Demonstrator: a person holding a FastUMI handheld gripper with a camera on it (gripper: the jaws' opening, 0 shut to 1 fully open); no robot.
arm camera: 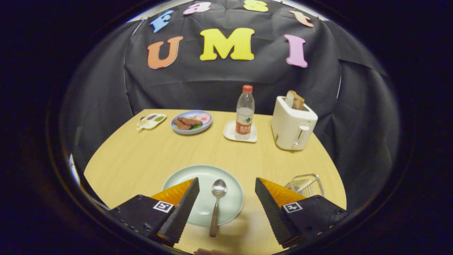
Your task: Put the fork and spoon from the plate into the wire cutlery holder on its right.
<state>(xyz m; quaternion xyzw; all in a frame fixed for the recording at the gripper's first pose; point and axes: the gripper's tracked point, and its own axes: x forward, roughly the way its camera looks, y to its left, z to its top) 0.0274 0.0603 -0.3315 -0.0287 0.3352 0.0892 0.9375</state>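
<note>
Hand-held gripper: the hand-held gripper has its fingers spread wide and holds nothing; it hovers low over the near edge of the bench.
Spoon: the spoon lies between the fingers, bowl pointing away on the plate, handle running back over the rim toward the gripper.
Fork: I can't make one out on the plate, so my guess is it is already dealt with or hidden.
Step in hand: lining up on the spoon, by my reading; no grasp made yet.
Next move: come down and pinch the thin handle where it overhangs the rim, then carry it right to the wire cutlery holder, just beyond the right finger.
Materials: shiny metal spoon, slim and slippery; smooth pale-green round plate; open wire holder; light wood-grain bench.
Further off: a white toaster with bread, a water bottle on a coaster, a blue dish of food.
</note>
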